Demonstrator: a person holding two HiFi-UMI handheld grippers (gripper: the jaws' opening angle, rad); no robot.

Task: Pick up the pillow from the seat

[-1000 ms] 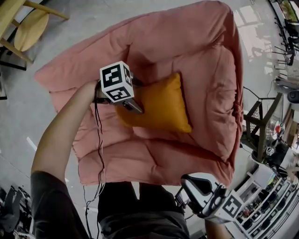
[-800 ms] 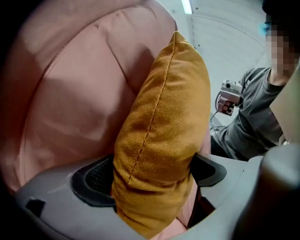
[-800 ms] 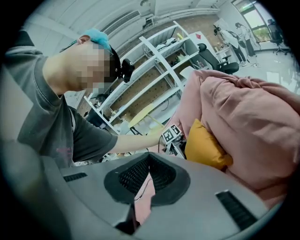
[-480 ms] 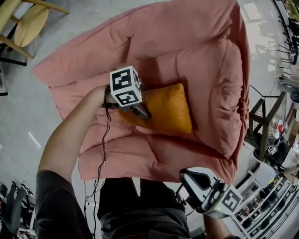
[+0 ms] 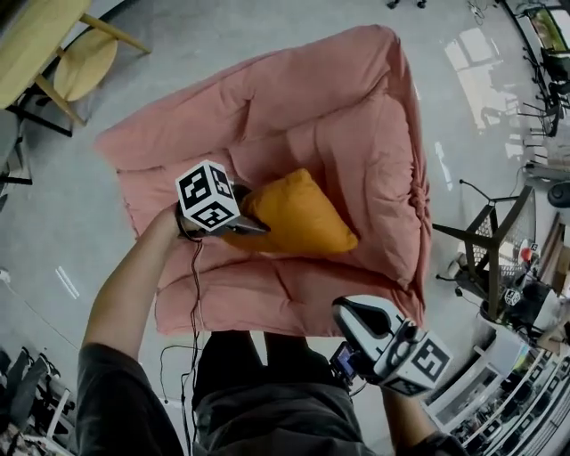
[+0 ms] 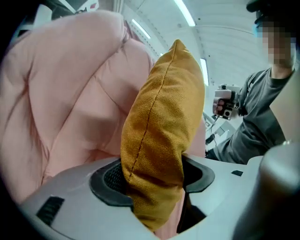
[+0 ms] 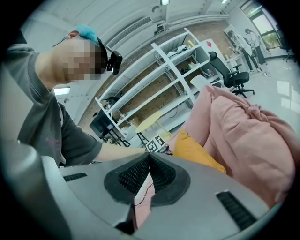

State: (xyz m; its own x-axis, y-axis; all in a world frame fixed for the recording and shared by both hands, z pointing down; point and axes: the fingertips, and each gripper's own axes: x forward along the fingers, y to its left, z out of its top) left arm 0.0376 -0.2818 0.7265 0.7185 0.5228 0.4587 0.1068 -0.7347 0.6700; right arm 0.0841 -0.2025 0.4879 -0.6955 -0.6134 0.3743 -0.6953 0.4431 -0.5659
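Already the left gripper (image 5: 251, 226) is closing its jaws on the pillow (image 5: 301, 218); lifting it off the seat (image 5: 356, 125) remains, right gripper (image 7: 149, 174) clenched empty.

Left gripper (image 5: 256, 226), arm outstretched, is closing on the pillow (image 5: 298, 214) (edge pinched between them); right gripper (image 5: 354, 313) hangs low, jaws together.

A glossy grey floor (image 5: 267, 27) spreads around. A pale wooden chair (image 5: 85, 62) stands at ten o'clock, a dark metal stand (image 5: 492, 258) at three. White shelving (image 7: 171, 70) lines the wall beneath ceiling light strips (image 6: 185, 11).
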